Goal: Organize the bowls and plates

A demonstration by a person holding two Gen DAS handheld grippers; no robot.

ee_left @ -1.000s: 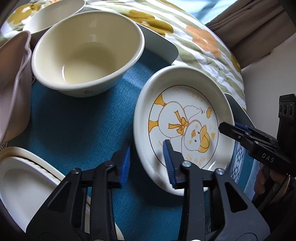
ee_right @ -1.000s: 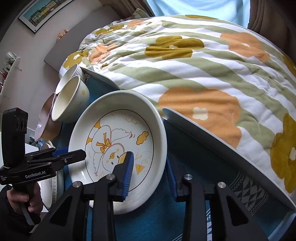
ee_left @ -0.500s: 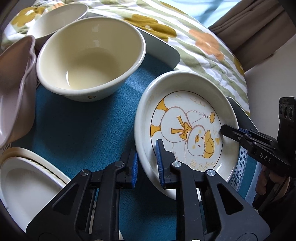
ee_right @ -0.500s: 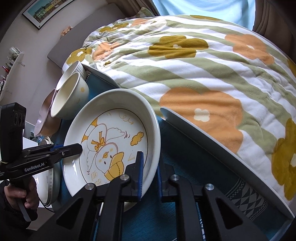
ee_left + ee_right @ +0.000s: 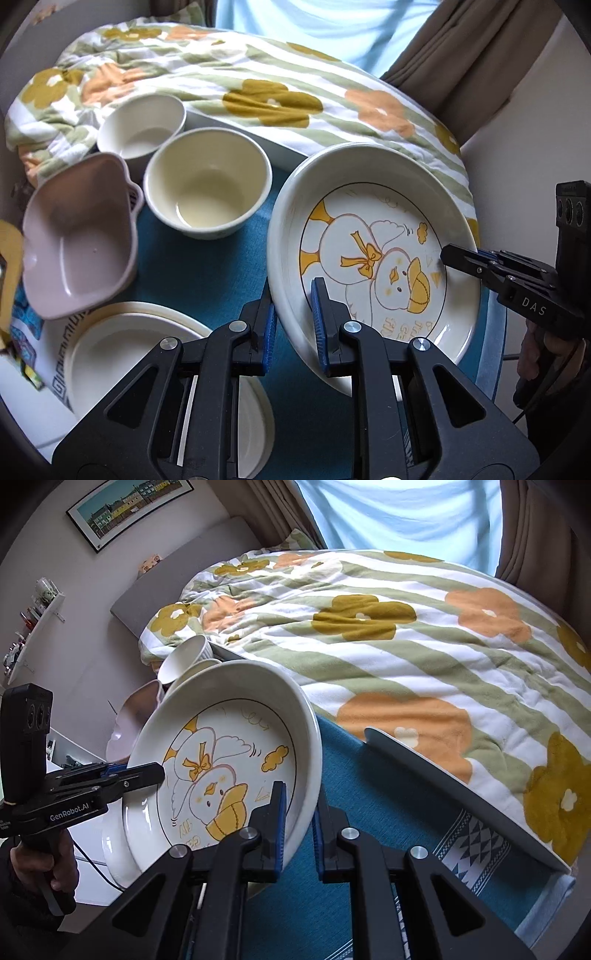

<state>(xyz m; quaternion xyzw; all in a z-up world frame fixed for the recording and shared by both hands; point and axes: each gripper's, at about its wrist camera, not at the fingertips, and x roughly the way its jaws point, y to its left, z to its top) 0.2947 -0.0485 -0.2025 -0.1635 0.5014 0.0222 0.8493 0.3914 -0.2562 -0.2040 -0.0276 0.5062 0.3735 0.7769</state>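
While both tools (image 5: 293,314) (image 5: 299,825) clamp duck plate (image 5: 373,258), bowls (image 5: 207,184) empty.

The duck plate (image 5: 229,760) hides most of the cream bowl (image 5: 192,674) — blocked.

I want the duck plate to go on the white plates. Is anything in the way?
Nothing visible blocks it. The duck plate is clamped by the left gripper and right gripper; only bare blue cloth lies between it and the white plate stack.
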